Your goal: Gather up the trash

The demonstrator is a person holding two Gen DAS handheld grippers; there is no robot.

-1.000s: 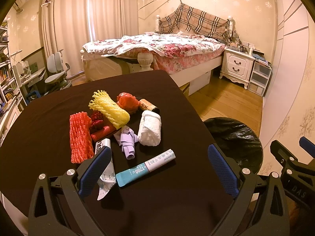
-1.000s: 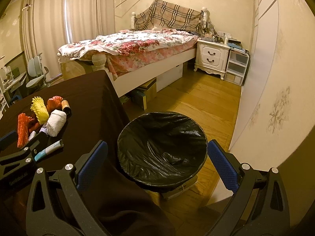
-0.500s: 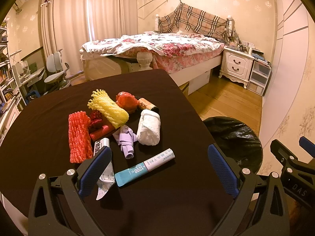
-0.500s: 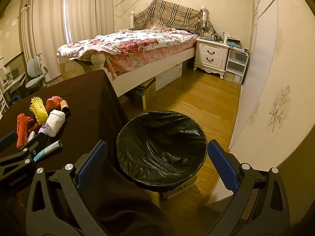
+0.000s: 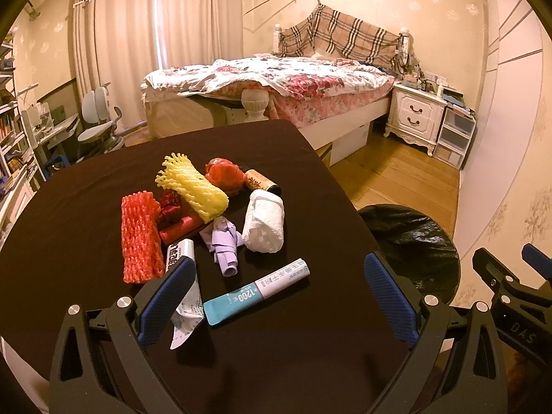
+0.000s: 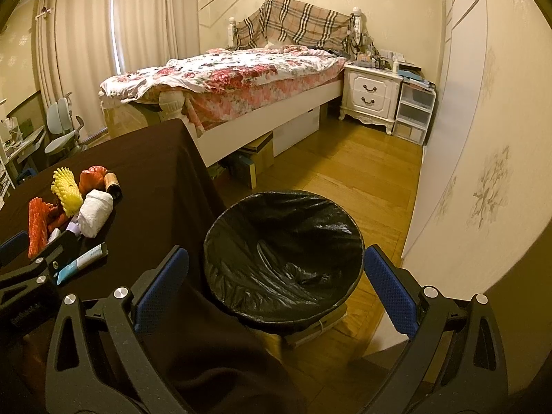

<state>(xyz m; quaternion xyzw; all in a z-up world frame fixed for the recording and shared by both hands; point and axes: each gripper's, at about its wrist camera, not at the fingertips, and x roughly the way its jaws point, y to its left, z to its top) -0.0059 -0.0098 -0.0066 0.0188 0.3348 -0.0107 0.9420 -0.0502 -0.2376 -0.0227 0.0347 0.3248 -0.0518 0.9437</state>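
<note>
A pile of trash lies on the dark table (image 5: 86, 186): a red foam net (image 5: 140, 238), a yellow foam net (image 5: 193, 188), a red plastic wad (image 5: 224, 174), a white paper wad (image 5: 264, 222), a purple wrapper (image 5: 224, 245), a teal and white tube (image 5: 255, 291) and a crumpled white packet (image 5: 184, 296). My left gripper (image 5: 277, 302) is open and empty, above the table's near part, just short of the tube. My right gripper (image 6: 276, 293) is open and empty over the black-lined bin (image 6: 283, 255), which stands on the floor right of the table.
A brown cylinder (image 5: 260, 181) lies at the back of the pile. The bin also shows in the left wrist view (image 5: 414, 241). A bed (image 5: 276, 82), a white nightstand (image 5: 415, 115) and a desk chair (image 5: 100, 127) stand beyond the table. Wooden floor (image 6: 345, 172) surrounds the bin.
Both views have shifted very slightly; the trash sits a touch higher in the left wrist view. Both grippers stay open and nothing was picked up.
</note>
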